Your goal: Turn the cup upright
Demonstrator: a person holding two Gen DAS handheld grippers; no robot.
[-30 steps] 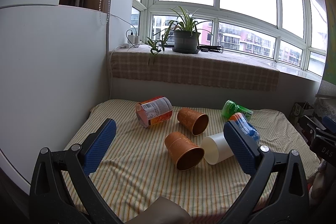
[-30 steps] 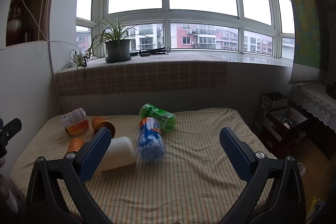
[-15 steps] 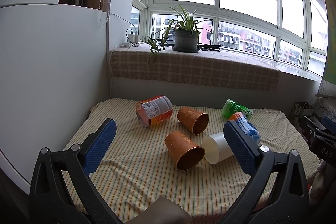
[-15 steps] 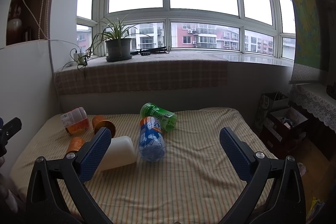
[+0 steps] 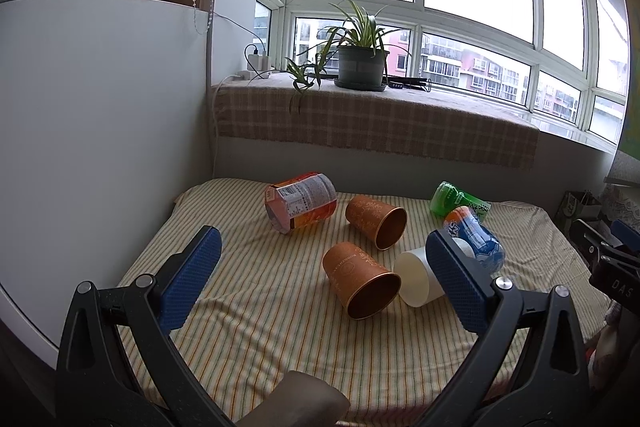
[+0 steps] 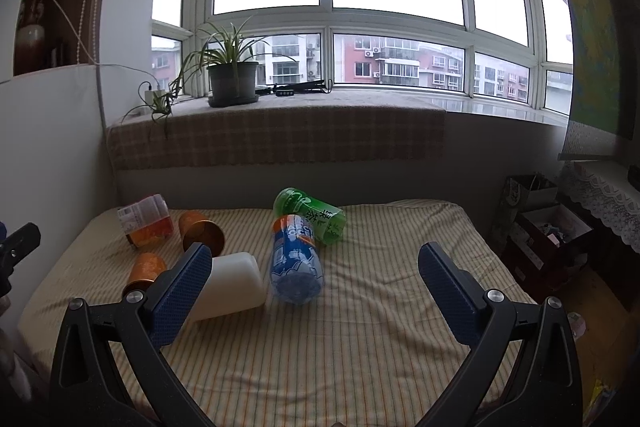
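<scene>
- I hold my left gripper (image 5: pixel 324 281) wide apart and empty above the near part of the striped cloth (image 5: pixel 256 327), with nothing between its blue pads (image 5: pixel 191 279).
- My right gripper (image 6: pixel 316 281) is just as spread and holds nothing; it hangs over the bare right half of the cloth.
- Several cups lie on their sides. The near orange cup (image 5: pixel 360 285) sits between my left pads in that view, its mouth turned toward me and to the right.
- A second orange cup (image 5: pixel 376 222) lies just behind it, also tipped, mouth toward me.
- A white cup (image 5: pixel 418 281) lies just beside the near orange one on its right; whether the two touch I cannot tell from here.
- Around them lie a labelled can (image 5: pixel 301 202), a blue bottle (image 6: pixel 295 259) and a green bottle (image 6: pixel 311 215), the blue one resting against the green.
- I judge this to be the approach step: nothing is gripped, no cup stands upright yet.
- The next move, as I see it, calls for lowering my left gripper onto the near orange cup, pads either side of its wall, then swinging the mouth upward.
- I should mind the white cup close by, since a wide pad could nudge it.
</scene>
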